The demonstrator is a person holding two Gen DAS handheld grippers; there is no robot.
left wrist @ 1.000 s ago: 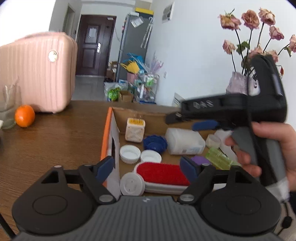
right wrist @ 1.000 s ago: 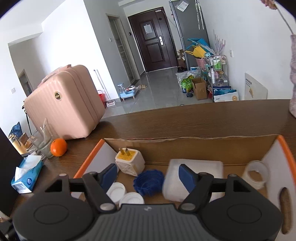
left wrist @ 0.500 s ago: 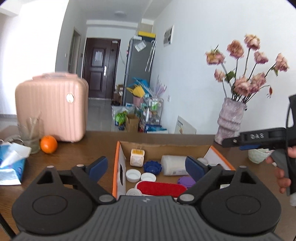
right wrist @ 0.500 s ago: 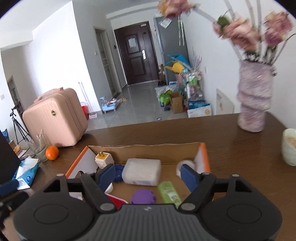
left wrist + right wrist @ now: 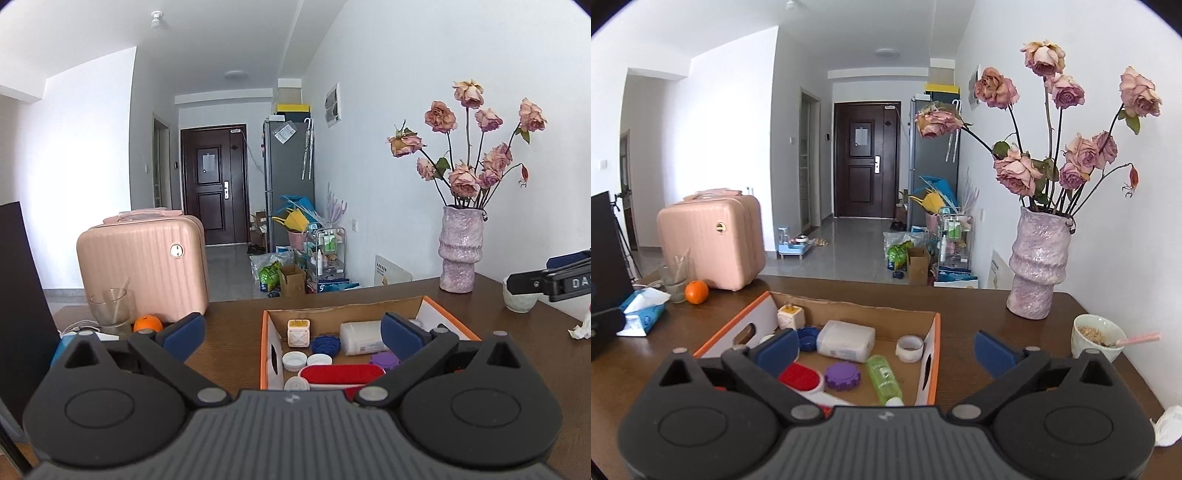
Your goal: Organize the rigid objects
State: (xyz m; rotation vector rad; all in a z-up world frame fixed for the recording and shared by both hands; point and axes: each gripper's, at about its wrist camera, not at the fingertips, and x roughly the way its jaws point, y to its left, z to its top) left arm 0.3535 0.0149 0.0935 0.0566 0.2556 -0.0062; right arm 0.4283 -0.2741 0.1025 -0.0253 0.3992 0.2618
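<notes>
From the left wrist, the left hand-held gripper (image 5: 291, 330) hangs wide and empty above the bench (image 5: 229, 332), short of the cardboard box (image 5: 266, 354) holding the red brush (image 5: 340, 373) and white caps (image 5: 294, 360), all probably light, hard plastic best pinched across their narrow sides. From the right wrist, the right hand-held gripper (image 5: 886, 345) is likewise wide and empty over the same box, where the green bottle (image 5: 884, 378) looks smooth and likely slippery, so I would grip it mid-body.

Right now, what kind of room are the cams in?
Most likely a lived-in apartment dining or living area: a wooden table with a vase of dried roses, a pink suitcase, and a hallway to a dark front door beside a fridge.
</notes>
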